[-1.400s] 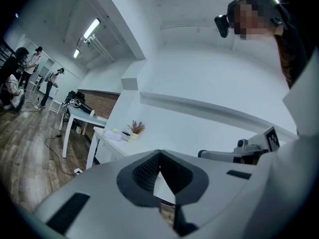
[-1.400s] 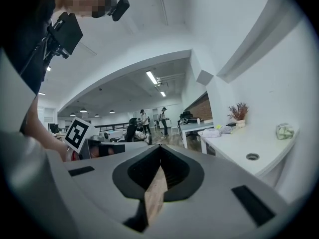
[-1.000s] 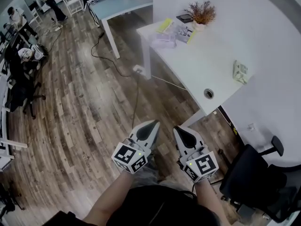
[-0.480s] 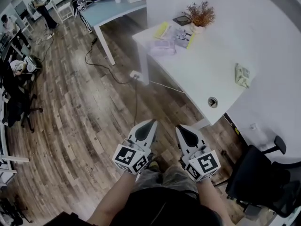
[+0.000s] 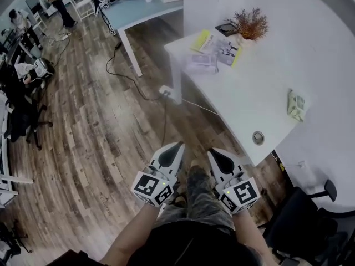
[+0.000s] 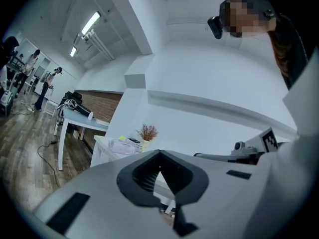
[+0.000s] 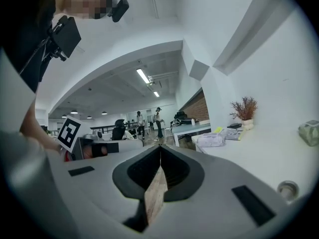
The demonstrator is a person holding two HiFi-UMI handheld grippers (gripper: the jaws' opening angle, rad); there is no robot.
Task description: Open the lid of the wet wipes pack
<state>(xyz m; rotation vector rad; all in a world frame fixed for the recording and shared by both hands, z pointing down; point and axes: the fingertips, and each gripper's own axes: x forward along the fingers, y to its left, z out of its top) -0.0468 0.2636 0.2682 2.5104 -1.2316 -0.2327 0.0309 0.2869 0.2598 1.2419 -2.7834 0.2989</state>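
pointing forward over the wooden floor (image 5: pixel 100 126), the left tongs (image 5: pixel 178 146) are squeezed closed with nothing in them. just beside them, the right tongs (image 5: pixel 211 152) are pressed together too and hold nothing. a white desk (image 5: pixel 244 93) stands ahead of both tongs, off to their right. what looks like the wet wipes pack (image 5: pixel 202 64) lies at its far end, well apart from the tongs, near a dry plant (image 5: pixel 252 22). a small green pack (image 5: pixel 295 105) sits further right.

I see an open-plan office: a white desk (image 5: pixel 244 96) with a cable grommet (image 5: pixel 258 138), swivel chairs (image 5: pixel 294 223), cables (image 5: pixel 165 121) across the wood floor (image 5: pixel 94 132), strip lights (image 7: pixel 143 75) overhead, people (image 5: pixel 60 4) at far desks (image 5: pixel 141 7).
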